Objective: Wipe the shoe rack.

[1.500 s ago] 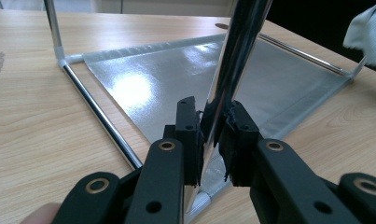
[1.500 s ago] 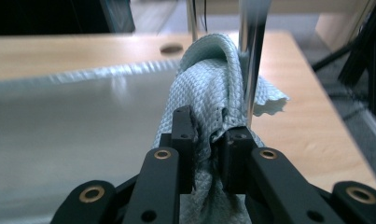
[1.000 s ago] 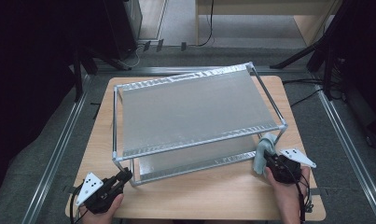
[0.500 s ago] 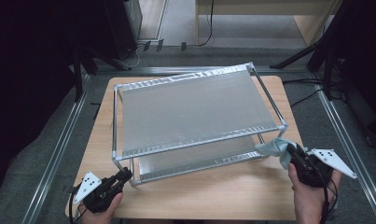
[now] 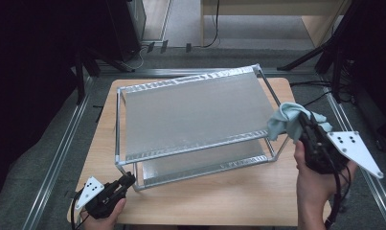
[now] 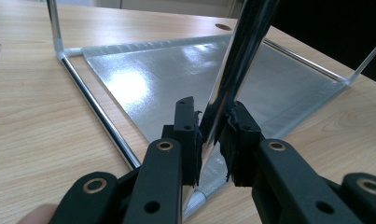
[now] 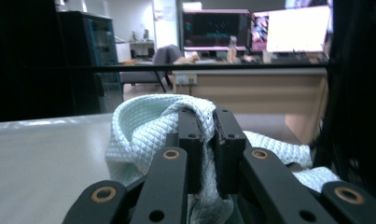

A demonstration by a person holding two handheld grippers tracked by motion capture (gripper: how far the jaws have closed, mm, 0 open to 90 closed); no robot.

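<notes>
A two-shelf metal rack [image 5: 190,115] stands on the wooden table [image 5: 229,201]. My left gripper [image 5: 128,179] is at the rack's near left corner, shut on the chrome upright post [image 6: 237,60]. In the left gripper view its pads [image 6: 188,135] clamp that post just above the lower shelf [image 6: 176,79]. My right gripper [image 5: 303,122] is raised beside the top shelf's near right corner and is shut on a pale blue-green cloth [image 5: 284,120]. Its jaws have just been closing tighter on the cloth. In the right gripper view the quilted cloth [image 7: 143,126] bunches around the right gripper [image 7: 206,116], level with the top shelf [image 7: 41,158].
Aluminium floor rails [image 5: 61,148] run along both sides of the table. Black stands [image 5: 336,57] and cables lie on the floor at the right. A dark cabinet [image 5: 126,24] and a wooden desk [image 5: 272,7] sit behind. Bare tabletop lies in front of the rack.
My right gripper has risen with the cloth from the table beside the rack's lower right corner up to the level of the top shelf. The left gripper has stayed on the post.
</notes>
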